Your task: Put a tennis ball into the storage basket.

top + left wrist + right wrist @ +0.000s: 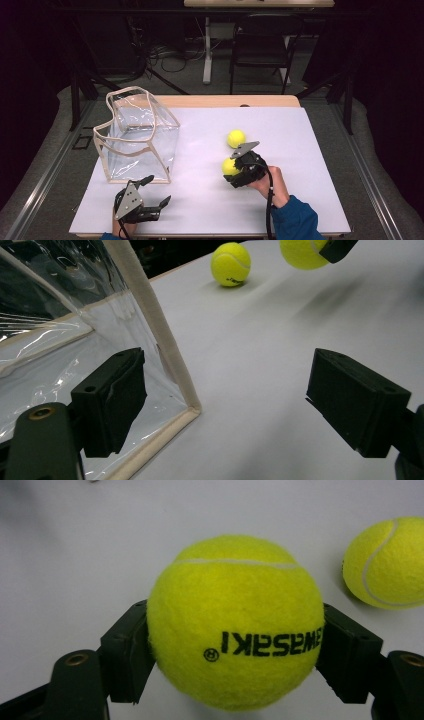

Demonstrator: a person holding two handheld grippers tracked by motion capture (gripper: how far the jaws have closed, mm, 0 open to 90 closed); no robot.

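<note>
Right claw (235, 645) pinched a yellow tennis ball (235, 625), pads pressed on both its sides. Black lettering on that held ball, seen upside down in the right gripper view: "KASAWSKI"-like, not surely legible, with an ® mark beside it. Held just near the second tennis ball (236, 138), which lay on the white surface (300, 150) slightly farther from the person; small dark print on it too tiny to read. Well left of the second ball, a clear plastic bag (137, 135) with beige trim. Left claw (155, 190) spread wide and empty, just before the bag's near corner.
</note>
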